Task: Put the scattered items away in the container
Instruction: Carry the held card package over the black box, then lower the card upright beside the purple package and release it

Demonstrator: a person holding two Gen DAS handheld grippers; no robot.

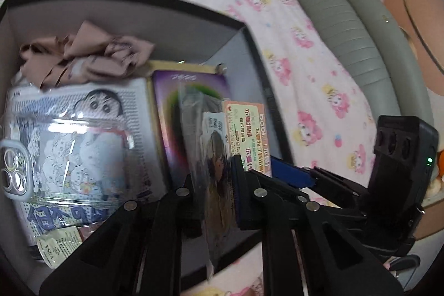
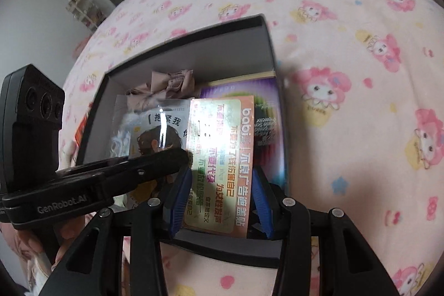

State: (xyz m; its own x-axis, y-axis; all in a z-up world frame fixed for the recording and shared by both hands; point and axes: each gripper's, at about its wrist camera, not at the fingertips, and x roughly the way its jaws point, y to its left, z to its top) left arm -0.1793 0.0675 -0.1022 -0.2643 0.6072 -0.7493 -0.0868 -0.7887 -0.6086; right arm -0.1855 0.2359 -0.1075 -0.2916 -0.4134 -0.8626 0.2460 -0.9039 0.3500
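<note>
Clutter already fills most of the grey box [image 2: 266, 40] that sits on the pink cartoon-print blanket [image 2: 347, 46]. The left gripper [image 1: 219, 185] is clenched on a clear-sleeved card with a long-haired figure [image 1: 217, 176], held on edge above the box's near wall; in the right wrist view that same card [image 2: 158, 138] shows at 9 o'clock of the middle, with the left gripper's black arm crossing in front of it. The right gripper [image 2: 220, 201] grasps an orange-bordered sticker sheet printed "babi" [image 2: 219, 157], its blue pads [image 2: 180, 199] pressing the sheet's two long edges, and the sheet hangs over the box's near half. Straight beneath it lies a purple book [image 2: 267, 113], largely covered by the sheet, its top edge toward 12 o'clock against the far right corner. In the left wrist view a crumpled beige cloth [image 1: 86, 54] lies at 10 o'clock in the box's back, resting on a manga-print packet [image 1: 83, 135] with a clear phone case [image 1: 19, 168] on top at 9 o'clock. A small "VSEA" sachet [image 1: 59, 243] lies at 7 o'clock. Outside the box, a grey-green cushioned edge [image 1: 347, 27] runs at 2 o'clock beside the blanket.
</note>
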